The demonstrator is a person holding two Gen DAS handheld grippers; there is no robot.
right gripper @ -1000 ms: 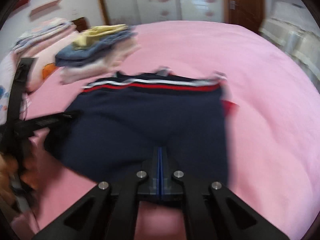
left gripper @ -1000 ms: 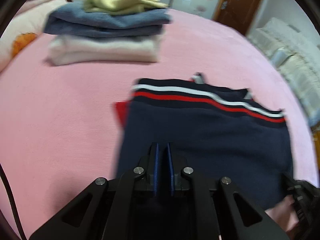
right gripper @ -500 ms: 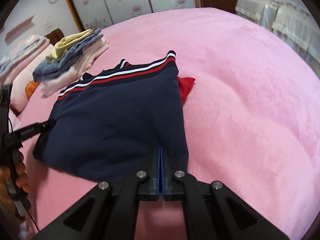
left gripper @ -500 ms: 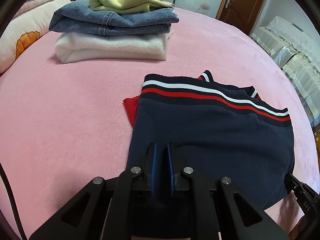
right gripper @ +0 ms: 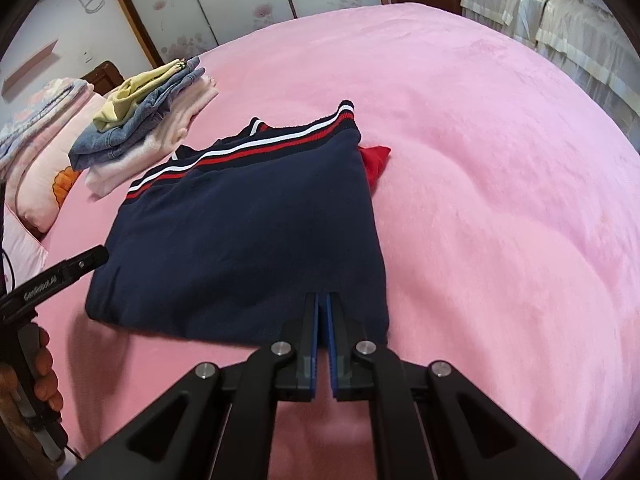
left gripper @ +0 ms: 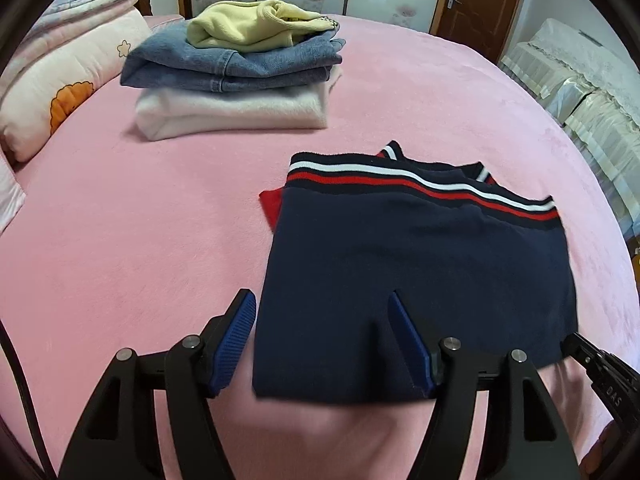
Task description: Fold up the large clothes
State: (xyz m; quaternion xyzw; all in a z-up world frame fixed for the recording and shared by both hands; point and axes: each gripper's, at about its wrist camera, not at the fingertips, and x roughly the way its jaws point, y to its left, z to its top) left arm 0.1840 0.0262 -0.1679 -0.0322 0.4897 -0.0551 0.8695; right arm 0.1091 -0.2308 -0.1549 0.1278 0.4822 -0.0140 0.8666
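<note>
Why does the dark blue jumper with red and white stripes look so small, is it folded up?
Folded. The navy knit jumper with striped hem lies as a neat rectangle on the pink bed cover, layers doubled, a red bit sticking out.

Folded navy sweater [left gripper: 420, 280] flat on bed

Left gripper [left gripper: 322, 310] jaws, pressed together half a second earlier, now wide apart over the navy sweater's [left gripper: 420, 264] near edge.

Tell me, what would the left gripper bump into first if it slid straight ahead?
Probably the folded navy knit sweater with red and white stripes. The open left gripper points along it, its right finger already over the near edge. Whether it touches the cloth is unclear.
</note>
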